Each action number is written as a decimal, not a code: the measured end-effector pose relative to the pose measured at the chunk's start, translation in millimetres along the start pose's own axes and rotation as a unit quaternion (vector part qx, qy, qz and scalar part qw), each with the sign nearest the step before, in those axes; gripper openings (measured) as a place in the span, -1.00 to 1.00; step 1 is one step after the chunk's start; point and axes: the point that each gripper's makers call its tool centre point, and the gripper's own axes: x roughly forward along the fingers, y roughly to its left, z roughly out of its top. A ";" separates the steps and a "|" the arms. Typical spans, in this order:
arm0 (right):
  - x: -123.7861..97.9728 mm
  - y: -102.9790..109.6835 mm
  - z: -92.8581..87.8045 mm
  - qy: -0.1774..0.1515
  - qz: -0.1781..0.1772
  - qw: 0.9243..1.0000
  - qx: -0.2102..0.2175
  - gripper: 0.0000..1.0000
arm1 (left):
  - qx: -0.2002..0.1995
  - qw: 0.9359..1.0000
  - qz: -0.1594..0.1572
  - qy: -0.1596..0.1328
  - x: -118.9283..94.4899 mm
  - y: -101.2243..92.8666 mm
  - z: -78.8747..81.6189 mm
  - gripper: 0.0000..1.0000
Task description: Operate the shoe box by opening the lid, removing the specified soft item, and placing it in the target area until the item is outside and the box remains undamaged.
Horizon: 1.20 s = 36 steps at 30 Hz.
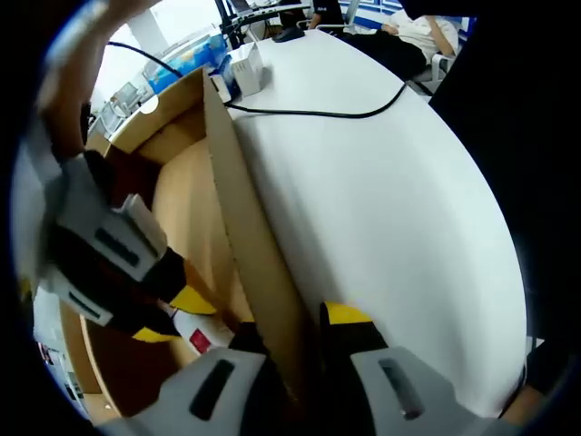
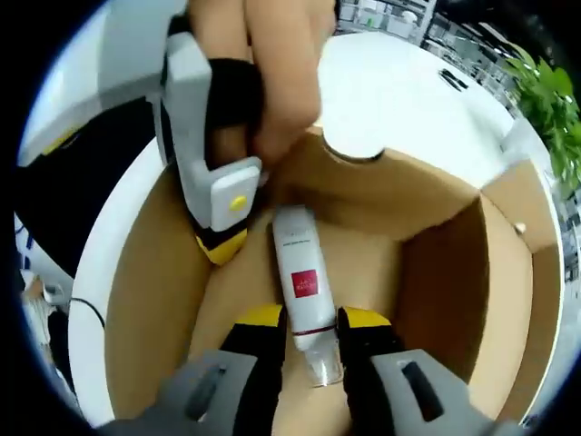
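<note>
An open brown cardboard shoe box (image 2: 427, 263) sits on a white table. A white tube with a red label (image 2: 304, 282) lies on the box floor, pointing away from me. My right gripper (image 2: 313, 320) is shut on its near end, yellow-tipped jaws on either side. In the left gripper view, my left gripper (image 1: 290, 331) is shut on the box's upright side wall (image 1: 234, 191), one jaw inside and one outside. My right gripper (image 1: 177, 318) reaches into the box from the left there, with the tube (image 1: 198, 338) at its tips. A hand (image 2: 272, 82) holds my left gripper (image 2: 222, 238) at the wall.
The round white table (image 1: 381, 209) stretches right of the box. A black cable (image 1: 318, 113) crosses it, with small white boxes (image 1: 247, 68) behind. A seated person (image 1: 413, 36) is at the far side. A green plant (image 2: 545, 100) stands at the right.
</note>
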 end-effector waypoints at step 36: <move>-25.6 -2.6 -38.7 -0.069 -0.084 0.974 0.199 -0.28 | -0.003 1.000 -0.001 0.000 0.4 0.7 -0.2 -0.78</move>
